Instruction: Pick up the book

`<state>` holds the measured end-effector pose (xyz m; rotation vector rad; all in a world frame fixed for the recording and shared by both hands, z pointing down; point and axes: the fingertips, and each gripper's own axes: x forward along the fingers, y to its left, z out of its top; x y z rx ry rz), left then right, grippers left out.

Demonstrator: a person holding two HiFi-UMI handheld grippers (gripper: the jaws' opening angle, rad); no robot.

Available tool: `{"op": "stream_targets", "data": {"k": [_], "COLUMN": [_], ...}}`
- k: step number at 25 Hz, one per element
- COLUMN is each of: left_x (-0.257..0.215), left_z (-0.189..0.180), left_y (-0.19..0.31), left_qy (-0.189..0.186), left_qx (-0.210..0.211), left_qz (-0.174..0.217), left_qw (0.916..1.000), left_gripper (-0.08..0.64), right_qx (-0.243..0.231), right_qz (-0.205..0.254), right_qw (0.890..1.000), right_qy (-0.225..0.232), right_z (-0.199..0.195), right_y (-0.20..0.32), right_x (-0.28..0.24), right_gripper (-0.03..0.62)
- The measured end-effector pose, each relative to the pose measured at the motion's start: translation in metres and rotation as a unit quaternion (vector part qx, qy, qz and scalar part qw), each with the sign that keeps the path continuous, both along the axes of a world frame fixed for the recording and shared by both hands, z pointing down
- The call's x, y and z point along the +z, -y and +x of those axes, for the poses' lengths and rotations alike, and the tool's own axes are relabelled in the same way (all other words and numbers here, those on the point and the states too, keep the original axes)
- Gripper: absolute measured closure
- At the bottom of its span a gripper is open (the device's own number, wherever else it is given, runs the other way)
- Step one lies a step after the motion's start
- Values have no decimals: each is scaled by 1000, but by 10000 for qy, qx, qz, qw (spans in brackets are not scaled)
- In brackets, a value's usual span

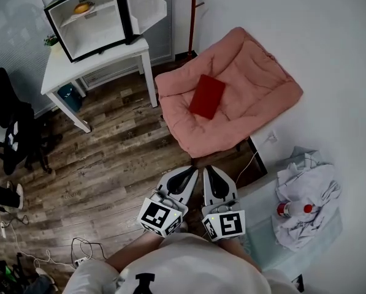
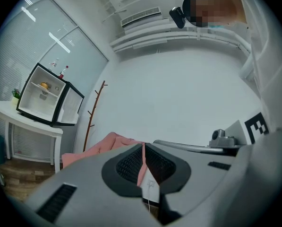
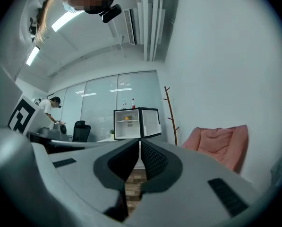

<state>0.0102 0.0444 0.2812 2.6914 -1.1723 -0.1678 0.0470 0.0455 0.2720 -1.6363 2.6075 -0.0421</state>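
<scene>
Nearest the lens, at the wearer's white-shirted chest: left gripper (image 1: 189, 171) and right gripper (image 1: 209, 171), side by side, level, tips forward, marker cubes at the rear. Both pairs of jaws pressed together, nothing between them, pads meeting in each gripper's own view.

Just right of the pair, on a pale surface (image 1: 259, 244): a rumpled heap of white clothing (image 1: 308, 204) with a red-capped bottle (image 1: 293, 209) lying against it. To the left, dark wood-plank floor (image 1: 109, 158), a tangle of cables (image 1: 78, 250) near the bottom edge, a black office chair (image 1: 8, 127) at the far left.

Straight ahead of the closed tips and well apart from them: a pink floor cushion (image 1: 256, 72) against the white wall, and on its seat the red book (image 1: 207, 96), flat, slightly askew, untouched. Beside the cushion's near corner, a white socket (image 1: 271, 138) with a trailing lead.

Further back, a white table (image 1: 60, 72) with a blue bin (image 1: 69, 97) beneath. On top, a small potted plant (image 1: 51, 40) and a black-framed mini fridge (image 1: 94, 20), door swung open, something orange (image 1: 81, 7) on the upper shelf. In the corner beyond, a reddish-brown coat stand (image 1: 192, 11).

Farthest off, in the right gripper view, a person (image 3: 48, 109) in a white top, bent over near the glass partition.
</scene>
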Motion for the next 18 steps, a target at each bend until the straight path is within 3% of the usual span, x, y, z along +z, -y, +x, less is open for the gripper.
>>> {"op": "stream_targets", "data": {"k": [7, 18], "left_x": [6, -2], "left_z": [2, 8], "left_y": [73, 247], "left_qy": [21, 135], "left_qx": [189, 639], "left_qz": [26, 125], "left_qw": [9998, 9978], "left_gripper": [540, 540], "right_qx": [173, 556], "right_qz": [-26, -1], "right_qw": [9998, 9985], "right_qy": [71, 27], "right_z": [2, 7], "right_y": [69, 242], "right_x": [5, 6], "right_gripper": [559, 559]}}
